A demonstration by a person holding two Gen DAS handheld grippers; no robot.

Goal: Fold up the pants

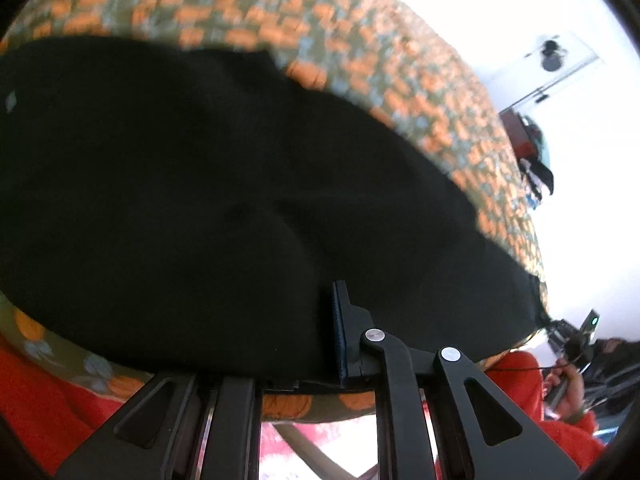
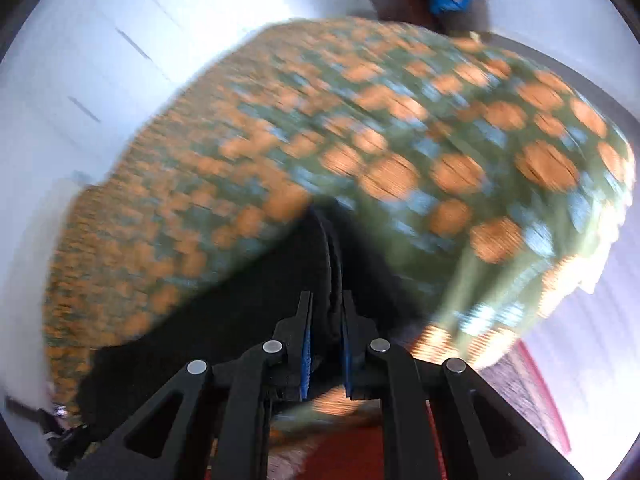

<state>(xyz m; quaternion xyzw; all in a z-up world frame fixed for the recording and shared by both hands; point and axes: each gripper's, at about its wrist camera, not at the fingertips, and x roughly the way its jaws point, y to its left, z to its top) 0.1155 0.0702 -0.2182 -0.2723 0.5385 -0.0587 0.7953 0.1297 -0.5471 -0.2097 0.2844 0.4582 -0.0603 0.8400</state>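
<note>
Orange-flowered bedspread (image 2: 400, 128) is carrying the black pants (image 1: 200, 180), the right claw (image 2: 326, 344) is clamping a bunched edge while the left claw (image 1: 312, 336), half buried, is probably gripping too, so both should be lifting evenly, keeping edges aligned

I see black pants (image 1: 224, 184) mid-frame; bedspread (image 1: 360, 52) olive green with orange rounds, pale blue leaves, upper frame; red sleeve (image 1: 40, 392) lower left; blue finger pads (image 2: 306, 352).
</note>
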